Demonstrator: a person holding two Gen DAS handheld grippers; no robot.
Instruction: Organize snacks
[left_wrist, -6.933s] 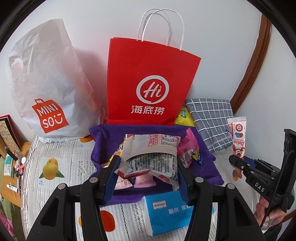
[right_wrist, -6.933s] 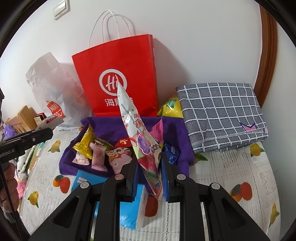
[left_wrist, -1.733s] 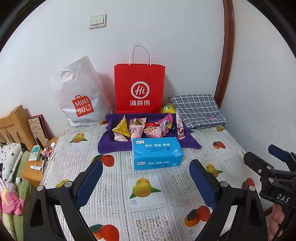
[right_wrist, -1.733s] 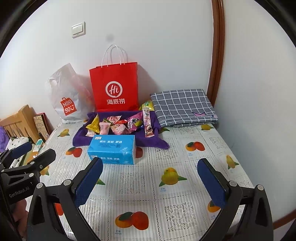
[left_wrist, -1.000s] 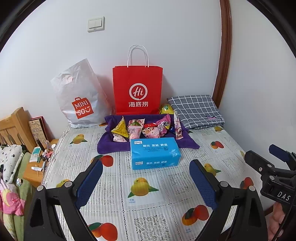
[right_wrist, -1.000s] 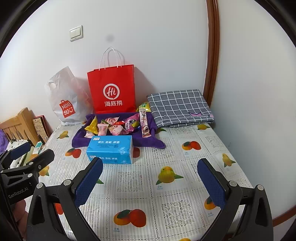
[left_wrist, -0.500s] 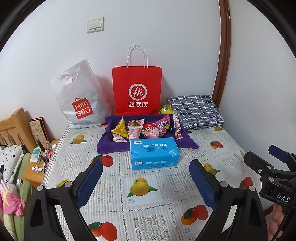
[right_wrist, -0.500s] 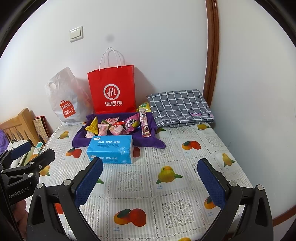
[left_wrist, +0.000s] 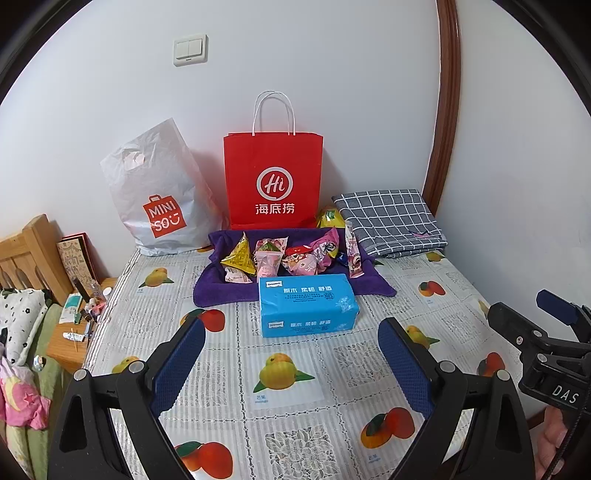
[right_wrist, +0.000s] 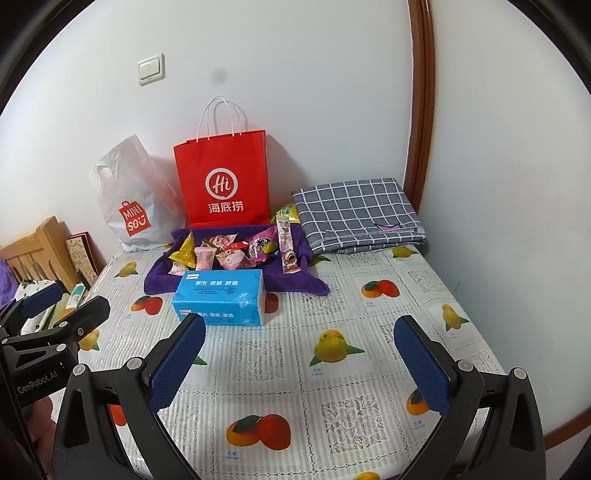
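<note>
Both grippers just hanging over the near edge of the worktop (left_wrist: 288, 424), holding nothing; left gripper (left_wrist: 291, 354) with fingers (left_wrist: 177, 363) spread wide apart, bare fruit-print cover between them; same deal with the right gripper (right_wrist: 301, 350), fingers (right_wrist: 421, 365) wide apart, nothing in there either. Snacks (left_wrist: 291, 254) all piled up on the purple cloth (left_wrist: 214, 288) toward the far edge, roughly in the middle; yellow triangle pack (left_wrist: 240, 256) at the left end of the pile, long pink stick pack (left_wrist: 352, 254) at the right end. Blue tissue pack (left_wrist: 306, 304) sitting right in front of the cloth, touching its near hem. Red paper bag (left_wrist: 273, 181) upright against the wall behind the snacks; white plastic bag (left_wrist: 159, 199) toward the far left corner; folded grey checked cloth (left_wrist: 388, 218) in the far right corner.
</note>
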